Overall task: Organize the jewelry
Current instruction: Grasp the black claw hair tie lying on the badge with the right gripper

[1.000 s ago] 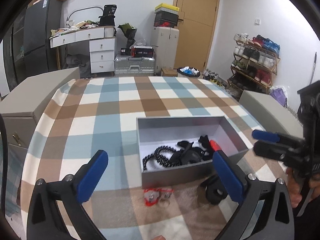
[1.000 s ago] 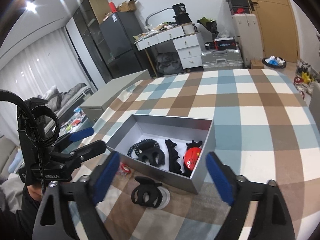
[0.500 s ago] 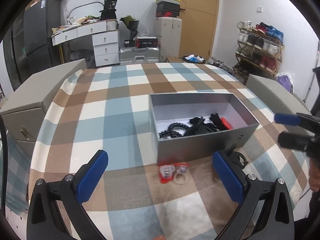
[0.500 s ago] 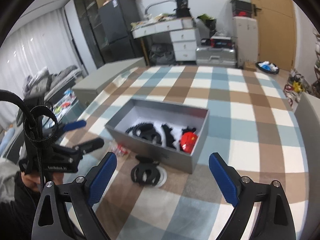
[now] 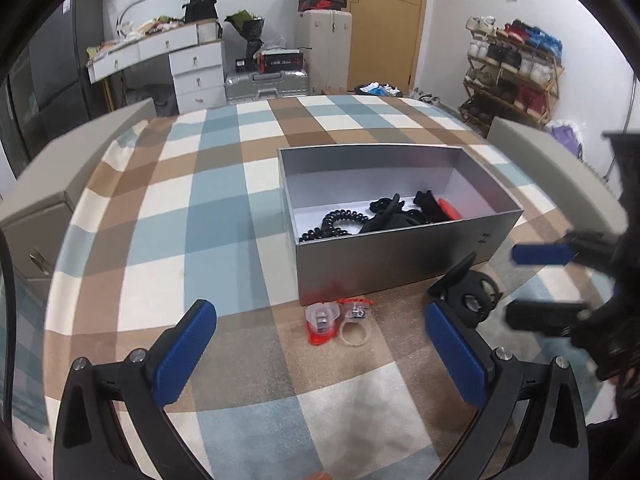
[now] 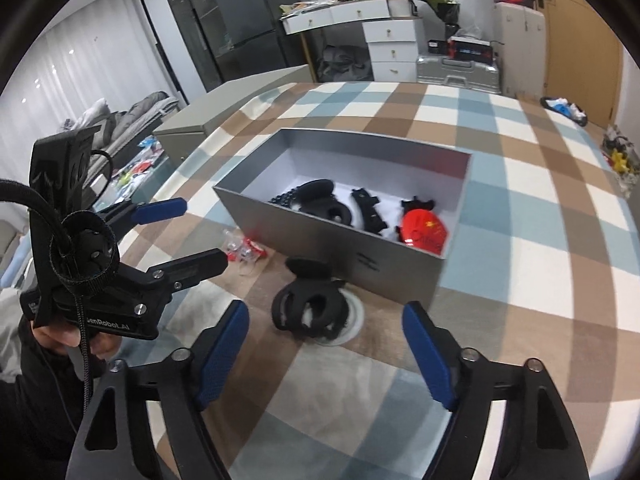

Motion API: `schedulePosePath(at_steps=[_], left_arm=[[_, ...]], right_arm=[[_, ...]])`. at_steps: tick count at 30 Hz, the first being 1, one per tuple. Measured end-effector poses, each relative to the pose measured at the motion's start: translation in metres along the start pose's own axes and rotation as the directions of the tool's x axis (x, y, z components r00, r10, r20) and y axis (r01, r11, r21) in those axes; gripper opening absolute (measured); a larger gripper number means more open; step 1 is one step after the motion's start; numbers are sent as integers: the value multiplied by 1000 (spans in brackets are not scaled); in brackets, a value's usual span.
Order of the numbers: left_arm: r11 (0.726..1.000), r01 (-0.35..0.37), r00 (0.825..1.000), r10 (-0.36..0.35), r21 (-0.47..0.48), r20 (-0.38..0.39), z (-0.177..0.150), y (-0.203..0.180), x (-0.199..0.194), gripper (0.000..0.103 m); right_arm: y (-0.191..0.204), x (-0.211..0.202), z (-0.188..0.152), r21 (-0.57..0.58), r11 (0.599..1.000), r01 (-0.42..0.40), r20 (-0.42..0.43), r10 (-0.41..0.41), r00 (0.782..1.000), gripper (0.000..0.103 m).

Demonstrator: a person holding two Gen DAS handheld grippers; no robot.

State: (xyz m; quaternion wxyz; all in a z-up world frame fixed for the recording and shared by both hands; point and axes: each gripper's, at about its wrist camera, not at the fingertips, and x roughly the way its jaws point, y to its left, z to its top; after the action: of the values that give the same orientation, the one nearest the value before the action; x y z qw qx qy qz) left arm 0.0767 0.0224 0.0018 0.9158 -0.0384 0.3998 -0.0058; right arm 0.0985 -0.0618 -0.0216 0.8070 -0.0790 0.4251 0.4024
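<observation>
A grey open box [image 5: 400, 258] [image 6: 332, 252] sits on the plaid tablecloth and holds a black bead bracelet [image 5: 334, 222], black clips [image 6: 326, 206] and a red clip [image 6: 424, 230]. In front of the box lie two clear-and-red rings [image 5: 338, 320] [image 6: 242, 250] and a black claw clip on a white disc [image 6: 310, 306] [image 5: 470, 292]. My left gripper [image 5: 320, 354] is open and empty, just short of the rings. My right gripper [image 6: 326, 354] is open and empty, just short of the black clip.
The plaid table [image 5: 192, 216] has grey cabinets at both sides [image 5: 68, 168] [image 5: 560, 168]. A desk with drawers [image 5: 192, 68], a suitcase [image 5: 266, 84] and a shoe rack [image 5: 516, 68] stand behind, off the table.
Both grippers have pulled back from the box and lowered toward the items in front of it. Both stayed open. The items have not moved.
</observation>
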Motion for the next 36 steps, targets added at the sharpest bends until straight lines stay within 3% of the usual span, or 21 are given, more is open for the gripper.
schedulePosePath(at_steps=[17, 26, 36], left_arm=[[1000, -1, 999, 0, -22, -51, -5, 6, 10, 102], [1000, -3, 998, 3, -13, -61, -7, 4, 11, 102], [1000, 0, 996, -2, -15, -86, -9, 4, 15, 102]], right_arm=[[10, 21, -4, -6, 1000, 1, -1, -1, 1000, 62], [11, 24, -3, -20, 999, 25, -4, -25, 1000, 49], [17, -4, 4, -49, 999, -19, 93, 24, 995, 48]])
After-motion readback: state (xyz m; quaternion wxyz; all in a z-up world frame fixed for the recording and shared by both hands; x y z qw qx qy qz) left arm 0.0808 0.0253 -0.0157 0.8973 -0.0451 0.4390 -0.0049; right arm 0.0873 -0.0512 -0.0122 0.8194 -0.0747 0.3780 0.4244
